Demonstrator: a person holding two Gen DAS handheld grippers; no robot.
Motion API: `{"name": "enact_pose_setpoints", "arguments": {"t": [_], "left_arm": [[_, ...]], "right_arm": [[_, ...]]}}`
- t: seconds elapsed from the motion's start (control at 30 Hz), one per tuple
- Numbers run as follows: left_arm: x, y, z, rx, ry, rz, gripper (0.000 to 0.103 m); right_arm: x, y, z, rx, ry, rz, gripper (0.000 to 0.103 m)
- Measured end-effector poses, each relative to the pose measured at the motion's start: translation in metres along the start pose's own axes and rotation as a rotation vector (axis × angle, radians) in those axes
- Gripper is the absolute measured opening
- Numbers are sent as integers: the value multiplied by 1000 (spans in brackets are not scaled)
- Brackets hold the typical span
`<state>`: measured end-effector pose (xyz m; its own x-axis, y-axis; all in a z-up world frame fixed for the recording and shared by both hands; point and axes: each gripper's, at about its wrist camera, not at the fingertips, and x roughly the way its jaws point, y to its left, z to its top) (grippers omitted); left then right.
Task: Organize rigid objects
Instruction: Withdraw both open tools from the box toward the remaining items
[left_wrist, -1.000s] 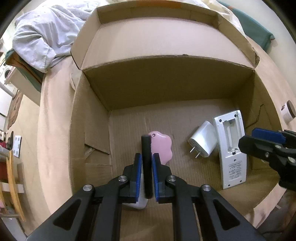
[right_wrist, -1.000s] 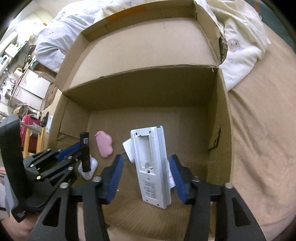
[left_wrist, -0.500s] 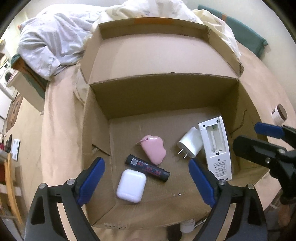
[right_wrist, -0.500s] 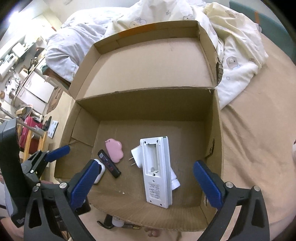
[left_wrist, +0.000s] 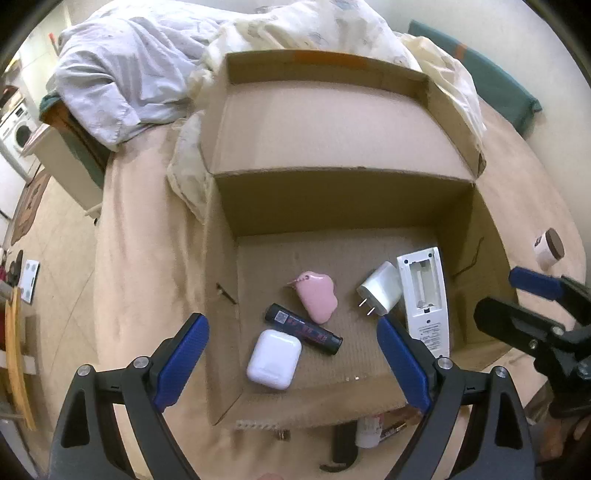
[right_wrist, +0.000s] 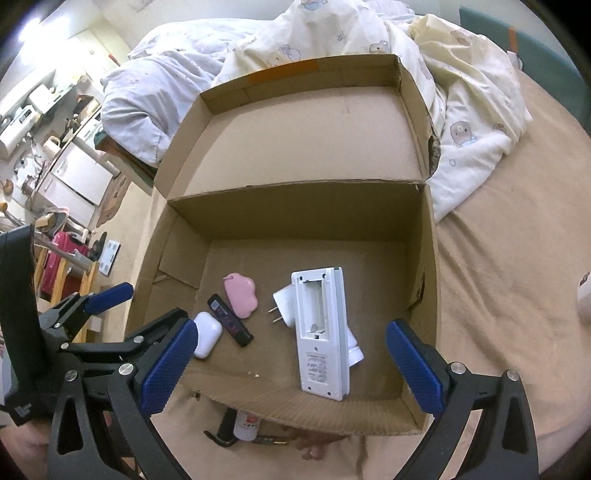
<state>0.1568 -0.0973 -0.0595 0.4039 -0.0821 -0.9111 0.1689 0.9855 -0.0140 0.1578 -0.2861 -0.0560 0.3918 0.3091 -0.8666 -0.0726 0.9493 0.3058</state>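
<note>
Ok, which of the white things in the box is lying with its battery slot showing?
The long white remote, at the right side of the cardboard box. The earbud case is smooth and closed; the charger plug shows two prongs instead.

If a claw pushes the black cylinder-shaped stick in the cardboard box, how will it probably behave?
The black cylinder-shaped stick lies on its side, so it would probably roll on the flat floor of the cardboard box. It seems stiff and light. The white rounded earbud case lying right against it may stop it on that side.
</note>
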Motion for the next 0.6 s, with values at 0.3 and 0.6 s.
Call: {"name": "enact_pose_setpoints", "arguments": {"t": [0.3, 0.6], "left_arm": [[-23, 15, -13, -16, -15, 22, 91], [-25, 43, -48, -84, 5, -13, 91]], "right_arm": [[-14, -3, -11, 33, -19, 35, 103], [-30, -6, -35, 62, -21, 70, 103]]}}
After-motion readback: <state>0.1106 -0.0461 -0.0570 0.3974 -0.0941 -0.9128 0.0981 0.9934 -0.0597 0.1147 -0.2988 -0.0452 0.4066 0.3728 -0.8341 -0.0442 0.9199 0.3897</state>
